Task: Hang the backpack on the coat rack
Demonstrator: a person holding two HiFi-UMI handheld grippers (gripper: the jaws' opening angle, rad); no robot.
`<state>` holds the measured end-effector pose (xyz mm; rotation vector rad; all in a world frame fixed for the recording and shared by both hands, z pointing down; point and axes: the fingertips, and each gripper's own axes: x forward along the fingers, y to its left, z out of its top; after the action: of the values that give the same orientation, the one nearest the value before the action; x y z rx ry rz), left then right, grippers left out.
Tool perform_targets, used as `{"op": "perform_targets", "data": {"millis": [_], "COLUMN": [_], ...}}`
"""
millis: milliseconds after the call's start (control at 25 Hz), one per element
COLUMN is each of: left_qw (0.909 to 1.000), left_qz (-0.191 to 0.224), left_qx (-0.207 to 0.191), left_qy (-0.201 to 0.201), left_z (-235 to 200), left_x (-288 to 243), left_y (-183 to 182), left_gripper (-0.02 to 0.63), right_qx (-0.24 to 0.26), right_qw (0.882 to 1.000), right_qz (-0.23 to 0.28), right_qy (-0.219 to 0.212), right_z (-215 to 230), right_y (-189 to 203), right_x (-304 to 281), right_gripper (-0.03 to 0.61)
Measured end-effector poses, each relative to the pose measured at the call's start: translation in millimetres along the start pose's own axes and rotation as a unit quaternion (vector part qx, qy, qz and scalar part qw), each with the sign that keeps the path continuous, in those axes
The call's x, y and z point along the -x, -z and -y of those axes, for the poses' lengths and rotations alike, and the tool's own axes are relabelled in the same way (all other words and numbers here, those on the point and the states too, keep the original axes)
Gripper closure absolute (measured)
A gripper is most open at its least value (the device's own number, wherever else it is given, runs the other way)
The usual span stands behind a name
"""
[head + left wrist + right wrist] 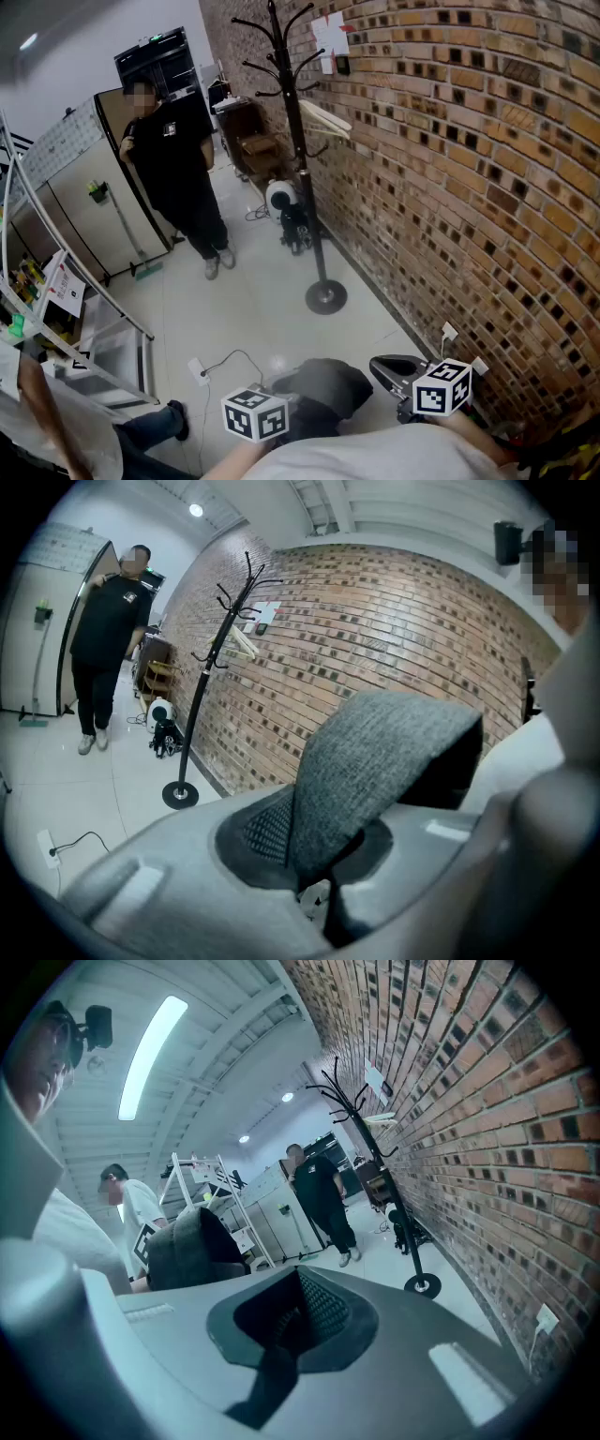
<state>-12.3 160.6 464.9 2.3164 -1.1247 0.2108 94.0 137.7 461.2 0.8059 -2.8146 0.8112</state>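
Left tongs clench the soft grey strap of the backpack, right tongs closed empty; I judge it light, floppy, best hung by that strap.

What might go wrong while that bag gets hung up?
The backpack is held only by a grey strap in the jaws of the left gripper, so it may slip or swing. The coat rack stands on one round base and might tip under the load. A cable on the floor could catch a foot.
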Motion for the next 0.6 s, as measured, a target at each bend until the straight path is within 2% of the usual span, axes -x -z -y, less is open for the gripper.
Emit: {"op": "perform_targets", "data": {"millis": [240, 600], "left_qw": [0.9999, 0.9999], "left_qz": [0.002, 0.012], "left_qx": [0.010, 0.004], "left_qy": [-0.011, -0.008], "left_z": [-10.3, -24.5], "left_x": [-2.3, -16.5], "left_y": [-4.2, -31.3], "left_gripper": [0.591, 0.591], "right_qx": [0.006, 0.025], "right_qw": [1.000, 0.999], "right_qz": [0.008, 0.021], "right_qy": [0.004, 0.016], "right_z": [3.7, 18.8], "right_y": [-8.8, -33.5], "right_x": [-0.1, -6.8], "right_gripper": [0.580, 0.581]}}
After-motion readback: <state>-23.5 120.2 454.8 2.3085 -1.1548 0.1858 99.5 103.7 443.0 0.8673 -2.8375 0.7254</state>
